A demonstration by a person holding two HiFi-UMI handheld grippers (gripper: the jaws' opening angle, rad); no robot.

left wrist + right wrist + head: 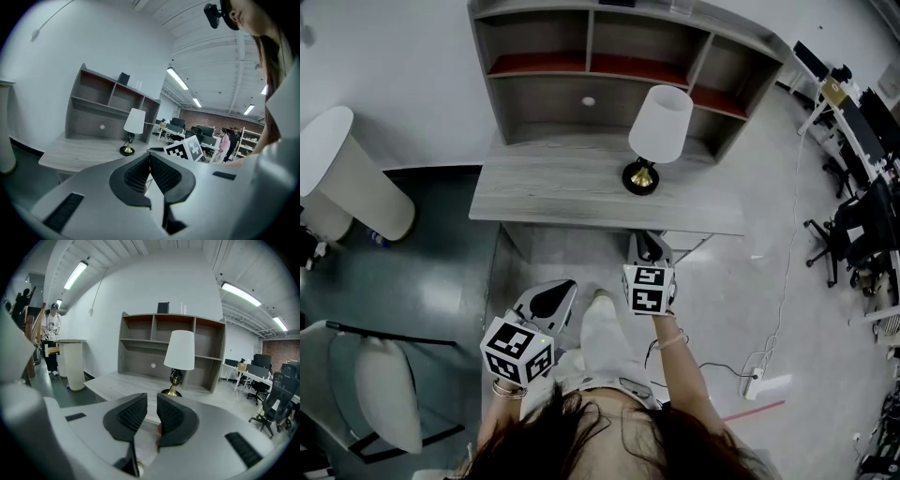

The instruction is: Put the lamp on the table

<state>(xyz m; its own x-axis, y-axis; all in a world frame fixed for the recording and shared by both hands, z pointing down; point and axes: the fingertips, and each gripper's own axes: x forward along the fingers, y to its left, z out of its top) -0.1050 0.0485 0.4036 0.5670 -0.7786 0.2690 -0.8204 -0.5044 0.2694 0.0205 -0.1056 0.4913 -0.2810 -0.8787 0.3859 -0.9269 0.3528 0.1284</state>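
Observation:
The lamp [659, 127], with a white shade, a black stem and a brass foot, stands upright on the grey wooden table [562, 192], toward its right side, in front of the shelf unit. It also shows in the left gripper view as the lamp [134, 122] and in the right gripper view as the lamp [179, 350]. Both grippers hang off the table's near edge, clear of the lamp. My left gripper [555, 292] [150, 157] has its fingertips together, empty. My right gripper [649, 239] [151, 401] shows a narrow gap with nothing in it.
A grey shelf unit [609, 56] with red-lined compartments rises at the table's back. A white cylinder stand [356, 178] is at the left, a white chair [384, 394] at lower left. Office chairs [853, 234] and a power strip [766, 384] lie to the right.

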